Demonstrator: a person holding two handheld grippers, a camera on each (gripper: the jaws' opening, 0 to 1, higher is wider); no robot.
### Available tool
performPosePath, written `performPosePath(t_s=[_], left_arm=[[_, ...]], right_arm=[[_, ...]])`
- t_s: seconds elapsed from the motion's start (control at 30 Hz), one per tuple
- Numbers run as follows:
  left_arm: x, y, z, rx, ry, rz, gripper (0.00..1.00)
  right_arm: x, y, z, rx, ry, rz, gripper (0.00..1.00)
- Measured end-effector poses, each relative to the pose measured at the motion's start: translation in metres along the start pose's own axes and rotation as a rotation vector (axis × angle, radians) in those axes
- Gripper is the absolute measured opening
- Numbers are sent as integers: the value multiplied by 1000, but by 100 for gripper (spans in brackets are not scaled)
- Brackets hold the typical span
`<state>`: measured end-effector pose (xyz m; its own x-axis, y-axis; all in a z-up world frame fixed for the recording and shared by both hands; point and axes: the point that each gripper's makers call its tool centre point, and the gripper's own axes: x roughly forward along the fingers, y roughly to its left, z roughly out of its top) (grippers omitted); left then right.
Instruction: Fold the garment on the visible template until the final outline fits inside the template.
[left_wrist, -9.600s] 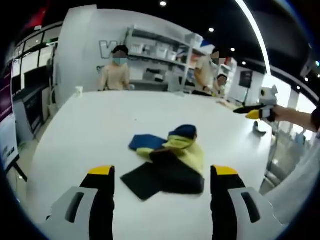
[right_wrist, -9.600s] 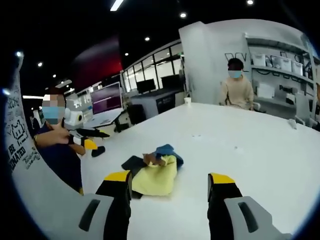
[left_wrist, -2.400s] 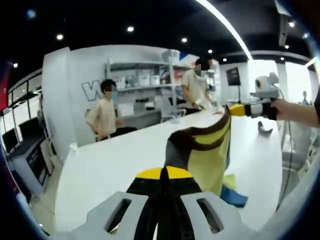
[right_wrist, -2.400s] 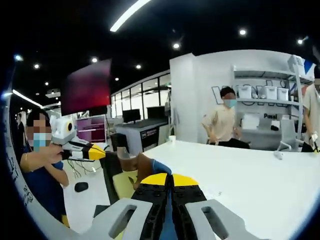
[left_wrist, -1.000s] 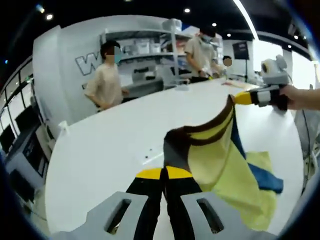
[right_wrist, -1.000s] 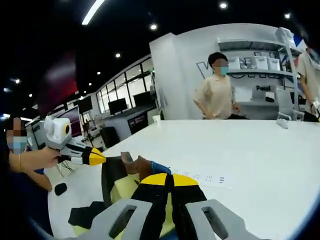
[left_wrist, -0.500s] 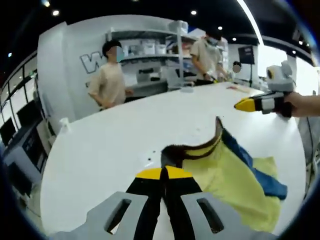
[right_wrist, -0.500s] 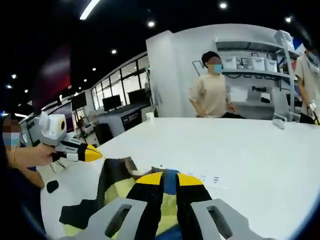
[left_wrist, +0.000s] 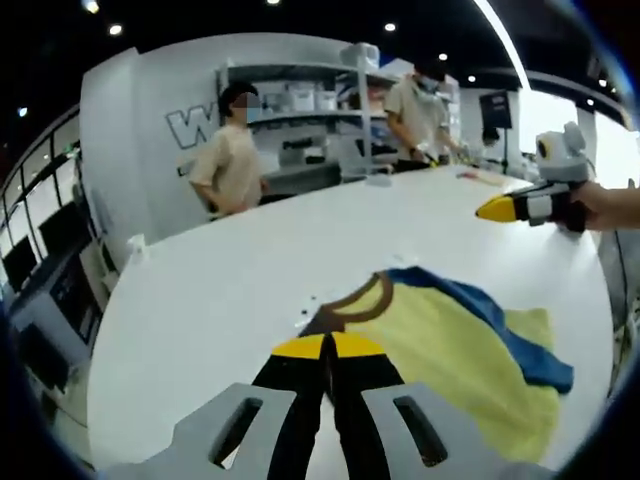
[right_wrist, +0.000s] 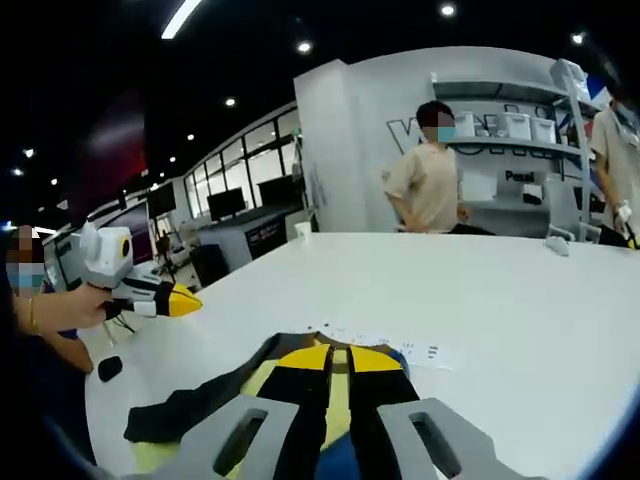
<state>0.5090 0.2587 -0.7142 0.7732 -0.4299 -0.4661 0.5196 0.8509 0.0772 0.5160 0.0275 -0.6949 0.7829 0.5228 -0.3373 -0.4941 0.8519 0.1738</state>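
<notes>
On the white surface (left_wrist: 200, 300) the garment (left_wrist: 450, 350) lies spread, yellow with blue sleeve and brown collar. My left tool (left_wrist: 330, 347) has its jaws together at the collar edge; I cannot tell whether cloth is pinched. My right tool (right_wrist: 338, 360) is likewise closed over the fabric. I judge the cloth light, limp and prone to creep, so I grip hems, shoulders or sleeve ends, not mid-panel.

Ahead of the jaws: white table (left_wrist: 250, 270), white wall with shelving (left_wrist: 300, 100), dark ceiling with spot lights (right_wrist: 305, 47), glazed offices (right_wrist: 225, 205) to the left.
</notes>
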Motion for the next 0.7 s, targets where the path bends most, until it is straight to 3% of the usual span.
performPosePath(t_s=[0.37, 0.53, 0.7], left_arm=[[-38, -24, -31, 15, 57, -5, 3], [-48, -23, -43, 4, 70, -3, 4], [-61, -23, -56, -22, 82, 41, 9]], right_arm=[[-28, 7, -32, -4, 54, -4, 0], [-40, 9, -42, 1, 65, -11, 0], [-52, 16, -55, 6, 85, -8, 5]])
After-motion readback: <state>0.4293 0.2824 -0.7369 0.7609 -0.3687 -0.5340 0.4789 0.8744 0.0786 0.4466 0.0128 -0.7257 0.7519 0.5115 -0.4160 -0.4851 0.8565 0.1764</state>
